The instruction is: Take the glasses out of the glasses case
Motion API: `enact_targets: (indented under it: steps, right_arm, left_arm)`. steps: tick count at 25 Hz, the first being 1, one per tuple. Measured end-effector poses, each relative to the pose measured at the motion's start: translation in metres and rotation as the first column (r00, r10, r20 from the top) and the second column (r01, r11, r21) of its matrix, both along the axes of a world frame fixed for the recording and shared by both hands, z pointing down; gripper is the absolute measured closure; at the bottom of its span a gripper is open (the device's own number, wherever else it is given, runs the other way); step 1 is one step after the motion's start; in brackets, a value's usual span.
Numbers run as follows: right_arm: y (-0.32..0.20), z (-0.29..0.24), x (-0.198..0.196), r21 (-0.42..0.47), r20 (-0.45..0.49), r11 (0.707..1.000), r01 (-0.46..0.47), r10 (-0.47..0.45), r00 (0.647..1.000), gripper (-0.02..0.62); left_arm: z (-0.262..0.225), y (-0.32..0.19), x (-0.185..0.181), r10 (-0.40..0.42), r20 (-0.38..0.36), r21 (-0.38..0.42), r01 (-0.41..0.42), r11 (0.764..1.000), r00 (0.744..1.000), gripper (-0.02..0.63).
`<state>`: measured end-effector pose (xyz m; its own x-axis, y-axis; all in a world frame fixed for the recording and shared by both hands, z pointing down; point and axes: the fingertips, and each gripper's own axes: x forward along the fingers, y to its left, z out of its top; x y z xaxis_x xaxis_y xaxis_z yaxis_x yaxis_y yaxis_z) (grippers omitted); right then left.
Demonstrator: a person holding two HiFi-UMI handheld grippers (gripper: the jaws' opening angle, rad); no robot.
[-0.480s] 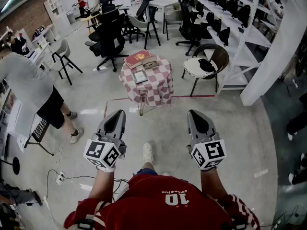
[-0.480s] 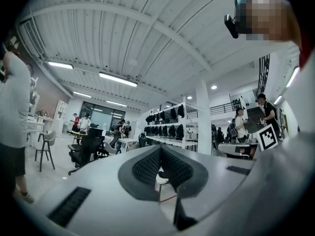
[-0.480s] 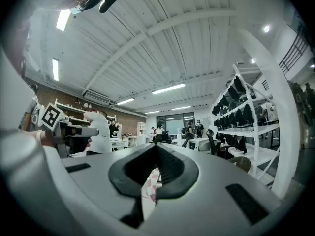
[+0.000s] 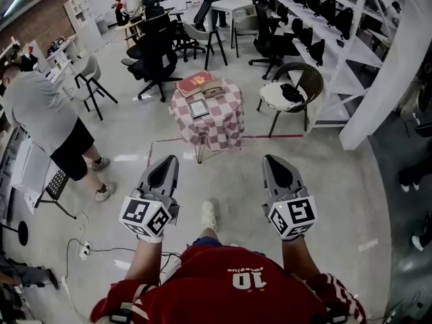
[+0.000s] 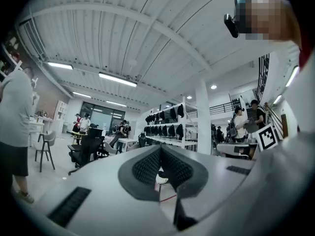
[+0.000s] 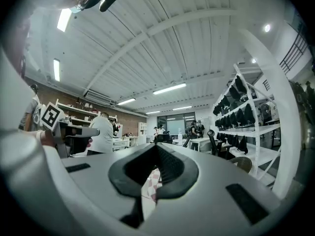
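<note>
The glasses case (image 4: 213, 90), a small grey-brown box, lies shut on the round table with the red-and-white checked cloth (image 4: 217, 123), a few steps ahead of me. My left gripper (image 4: 164, 163) and right gripper (image 4: 274, 161) are held level side by side at waist height, well short of the table. Both are shut with nothing between their jaws. In the left gripper view the left gripper (image 5: 160, 147) has its pads meeting at the tip. The right gripper (image 6: 156, 145) looks the same in its own view, with the checked cloth (image 6: 149, 182) showing below its tip. No glasses are visible.
A red book (image 4: 196, 82) and a small framed slab (image 4: 198, 108) share the table with the case. A round wicker chair (image 4: 291, 90) stands to its right and black office chairs (image 4: 154, 58) behind it. A person in grey (image 4: 47, 117) stands at the left. White shelving (image 4: 337, 25) lines the right.
Both grippers have kept their place and stayed shut. The person in grey at the left has shifted slightly towards the middle of the room.
</note>
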<state>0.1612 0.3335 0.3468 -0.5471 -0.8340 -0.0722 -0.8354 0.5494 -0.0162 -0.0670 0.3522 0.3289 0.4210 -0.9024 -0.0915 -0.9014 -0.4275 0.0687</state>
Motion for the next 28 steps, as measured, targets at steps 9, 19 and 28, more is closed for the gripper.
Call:
enact_targets:
  steps: [9, 19, 28]
  right_arm:
    - [-0.001, 0.004, 0.006, 0.001, 0.003, 1.0, -0.004, 0.004, 1.0, 0.58]
    - [-0.019, 0.003, 0.006, 0.01, 0.013, 1.0, -0.002, 0.002, 1.0, 0.578]
    - [-0.049, 0.015, 0.002, -0.022, 0.015, 1.0, 0.003, -0.002, 1.0, 0.578]
  left_arm:
    - [0.001, -0.005, 0.01, 0.011, 0.01, -0.002, -0.011, 1.0, 1.0, 0.598]
    - [0.003, -0.021, 0.013, 0.018, 0.018, -0.008, -0.018, 1.0, 1.0, 0.598]
    - [0.015, -0.052, 0.011, 0.024, 0.023, -0.031, -0.023, 0.999, 0.999, 0.598]
